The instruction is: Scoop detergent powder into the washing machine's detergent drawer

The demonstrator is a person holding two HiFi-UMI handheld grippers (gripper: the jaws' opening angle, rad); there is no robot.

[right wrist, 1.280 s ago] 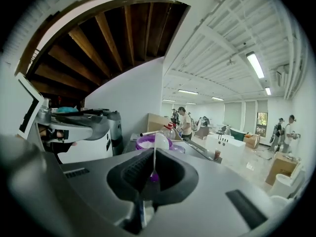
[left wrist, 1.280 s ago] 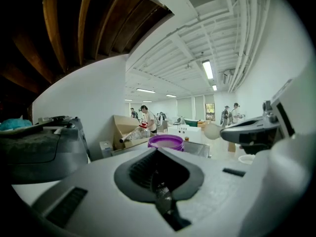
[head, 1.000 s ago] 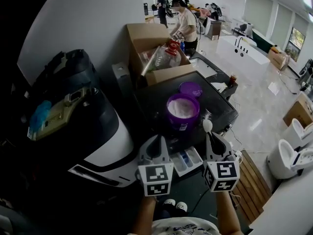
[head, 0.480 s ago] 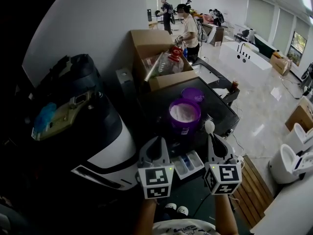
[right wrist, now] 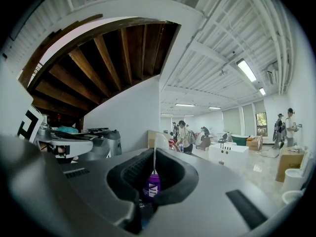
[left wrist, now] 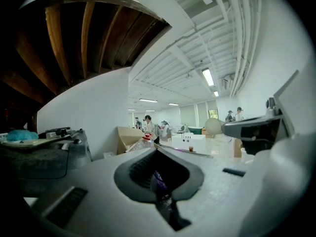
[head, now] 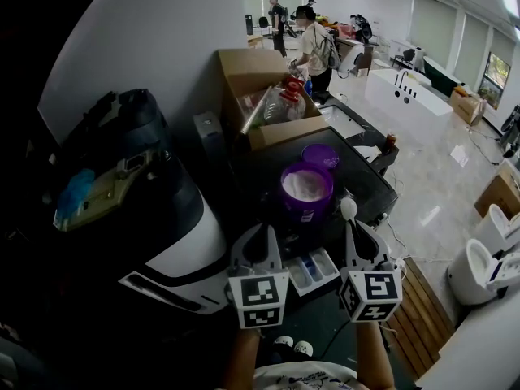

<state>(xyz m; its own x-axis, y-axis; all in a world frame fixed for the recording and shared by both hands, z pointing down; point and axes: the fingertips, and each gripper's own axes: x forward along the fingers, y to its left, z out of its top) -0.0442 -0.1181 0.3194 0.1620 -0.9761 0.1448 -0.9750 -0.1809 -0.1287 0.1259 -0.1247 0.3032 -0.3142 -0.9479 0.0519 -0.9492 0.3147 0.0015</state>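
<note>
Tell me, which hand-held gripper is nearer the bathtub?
Right. The right hand-held gripper has the bathtub ahead-right; the left hand-held gripper sits farther left.

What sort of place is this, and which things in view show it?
Probably a showroom or test hall for home fittings: a white bathtub, toilets and a washing machine share one large room.

From here I see the washing machine's dark top (head: 367,179) carrying an open purple tub (head: 306,192) of white powder, a purple lid (head: 320,155) lying just behind.
</note>
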